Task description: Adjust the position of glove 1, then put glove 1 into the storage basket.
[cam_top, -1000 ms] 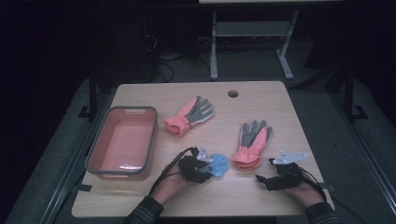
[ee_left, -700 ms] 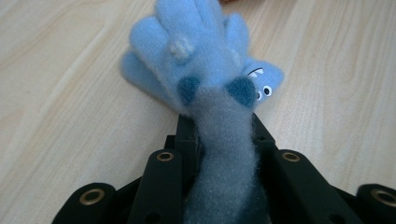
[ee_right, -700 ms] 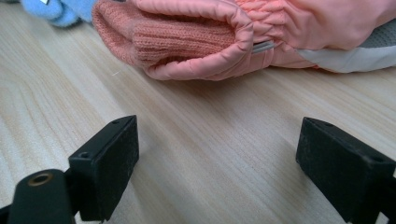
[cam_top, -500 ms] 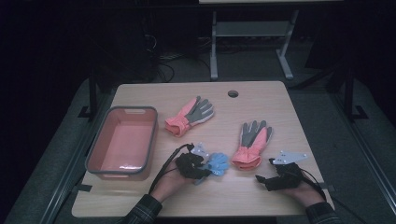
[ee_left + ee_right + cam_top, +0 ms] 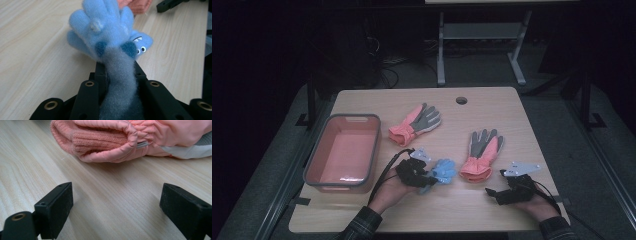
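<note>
Between my left tongs [image 5: 117,75] sits the grey cuff of a small blue glove [image 5: 110,32], pinched tight, its fingers fanned out over the table [image 5: 492,210]. Seen from above, that glove [image 5: 443,171] lies near the front edge, between the pink bin [image 5: 343,152] and a pink-and-grey glove [image 5: 482,155]. My right tongs [image 5: 117,202] rest spread wide and empty, just short of that glove's knit cuff [image 5: 100,143]. Another pink glove [image 5: 416,124] lies farther back.

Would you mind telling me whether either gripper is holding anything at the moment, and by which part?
The left gripper is shut on the fuzzy light-blue knitted glove, pinching its grey cuff. The right gripper is open and empty, facing the pink and grey glove.
</note>
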Demonstrator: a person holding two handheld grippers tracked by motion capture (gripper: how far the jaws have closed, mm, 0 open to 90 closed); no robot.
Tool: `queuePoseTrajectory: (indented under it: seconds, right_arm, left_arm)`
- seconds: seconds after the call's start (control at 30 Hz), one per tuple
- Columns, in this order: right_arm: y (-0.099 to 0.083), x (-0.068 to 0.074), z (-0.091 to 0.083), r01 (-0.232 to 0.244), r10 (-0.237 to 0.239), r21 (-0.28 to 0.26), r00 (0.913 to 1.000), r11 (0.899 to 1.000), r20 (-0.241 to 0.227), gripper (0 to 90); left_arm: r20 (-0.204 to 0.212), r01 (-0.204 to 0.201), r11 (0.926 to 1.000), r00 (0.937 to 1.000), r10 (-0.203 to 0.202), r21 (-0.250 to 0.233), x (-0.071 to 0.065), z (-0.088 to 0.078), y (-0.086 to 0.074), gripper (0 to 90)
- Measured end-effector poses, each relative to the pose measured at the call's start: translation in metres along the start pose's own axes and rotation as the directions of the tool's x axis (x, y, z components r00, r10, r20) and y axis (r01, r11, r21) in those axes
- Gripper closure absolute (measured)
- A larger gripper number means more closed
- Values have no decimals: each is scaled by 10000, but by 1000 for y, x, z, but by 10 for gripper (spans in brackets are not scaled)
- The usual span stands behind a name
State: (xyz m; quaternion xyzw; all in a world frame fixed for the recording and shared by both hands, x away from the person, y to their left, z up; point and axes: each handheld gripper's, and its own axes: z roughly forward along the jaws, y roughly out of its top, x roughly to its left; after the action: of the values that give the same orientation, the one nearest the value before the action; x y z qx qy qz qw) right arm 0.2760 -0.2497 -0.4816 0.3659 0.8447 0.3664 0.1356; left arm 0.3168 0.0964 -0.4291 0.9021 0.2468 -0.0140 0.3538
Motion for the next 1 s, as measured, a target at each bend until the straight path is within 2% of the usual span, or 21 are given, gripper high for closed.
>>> queuePoseTrajectory:
  seconds: [0.03,0.1,0.27,0.37,0.43,0.53,0.73,1.0]
  right_arm:
    - [0,0,0,1,-1,4,10000,10000,3,111]
    - [0,0,0,-4,4,1,10000,10000,1,111]
    - [0,0,0,0,0,1,10000,10000,5,111]
    - [0,0,0,-5,5,2,10000,10000,1,111]
    - [0,0,0,-6,6,-2,10000,10000,2,111]
    - [0,0,0,-10,10,-1,10000,10000,5,111]
    - [0,0,0,-9,9,1,10000,10000,-3,111]
    - [0,0,0,71,-71,-31,10000,10000,0,110]
  left_arm:
    - [-40,-75,10000,10000,76,53,1,-2,0,735]
    - [-8,110,9999,9999,-110,-121,1,-6,1,736]
    - [-144,217,9995,9997,-220,-209,3,-14,3,735]
    - [-334,177,9995,9993,-185,-248,6,-22,5,735]
    - [-290,421,9983,9986,-433,-412,7,-24,4,735]
    - [-446,443,9982,9979,-461,-401,10,-31,4,735]
    - [-637,775,9948,9946,-817,-655,18,-51,3,734]
    - [-910,1017,9912,9898,-1094,-850,29,-73,0,734]
